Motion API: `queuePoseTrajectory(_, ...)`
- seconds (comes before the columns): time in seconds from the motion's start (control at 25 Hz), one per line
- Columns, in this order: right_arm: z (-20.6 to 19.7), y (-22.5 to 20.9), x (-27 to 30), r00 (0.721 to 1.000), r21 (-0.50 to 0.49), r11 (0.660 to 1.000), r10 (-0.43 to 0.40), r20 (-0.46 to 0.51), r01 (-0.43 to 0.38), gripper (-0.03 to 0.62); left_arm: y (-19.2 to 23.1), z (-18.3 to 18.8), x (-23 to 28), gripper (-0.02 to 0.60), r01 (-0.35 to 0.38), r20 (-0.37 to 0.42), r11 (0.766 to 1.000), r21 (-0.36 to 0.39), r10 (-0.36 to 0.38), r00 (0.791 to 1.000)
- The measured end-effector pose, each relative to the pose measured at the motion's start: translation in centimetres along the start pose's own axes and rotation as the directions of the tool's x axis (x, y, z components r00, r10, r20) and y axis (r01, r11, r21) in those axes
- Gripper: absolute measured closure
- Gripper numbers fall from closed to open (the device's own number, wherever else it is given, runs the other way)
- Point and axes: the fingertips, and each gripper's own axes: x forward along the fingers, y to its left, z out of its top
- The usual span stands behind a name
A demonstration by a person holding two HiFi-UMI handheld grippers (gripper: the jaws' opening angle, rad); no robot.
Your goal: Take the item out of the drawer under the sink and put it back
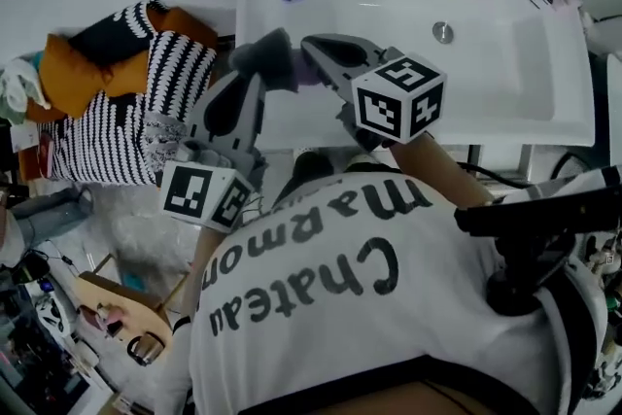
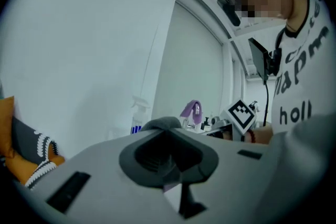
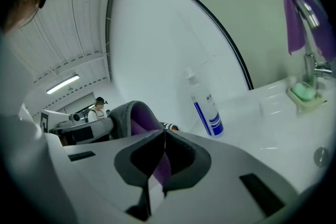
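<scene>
Right tool grips cloth, purple-lined in its view.

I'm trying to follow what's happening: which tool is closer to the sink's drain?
Right. The right tool sits just left of the drain in the head view; the left tool is farther left, on the other side of the cloth both hold.

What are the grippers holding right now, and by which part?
One grey-and-purple cloth, held between them: the left gripper clamps its left end, the right gripper its right end.
</scene>
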Motion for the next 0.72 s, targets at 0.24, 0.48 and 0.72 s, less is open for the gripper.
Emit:
queuePoseTrajectory(0.24,0.9,-0.2,1.1,0.996,0.026,0.997,-0.068,0.064,0.067,0.582,1.7,0.5,1.3,0.554,0.111,-0.020,0.993,0.026,-0.111,0.994)
queuePoseTrajectory(0.48,0.2,-0.9,0.6,0.979,0.055,0.980,-0.194,0.069,0.191,0.582,2.5,0.2,2.5,0.552,0.208,-0.016,0.978,0.025,-0.207,0.978)
queuePoseTrajectory(0.72,-0.5,-1.1,1.2,0.966,0.096,0.963,-0.256,0.044,0.251,0.582,3.2,-0.7,3.2,0.552,0.269,-0.033,0.963,0.001,-0.269,0.963)
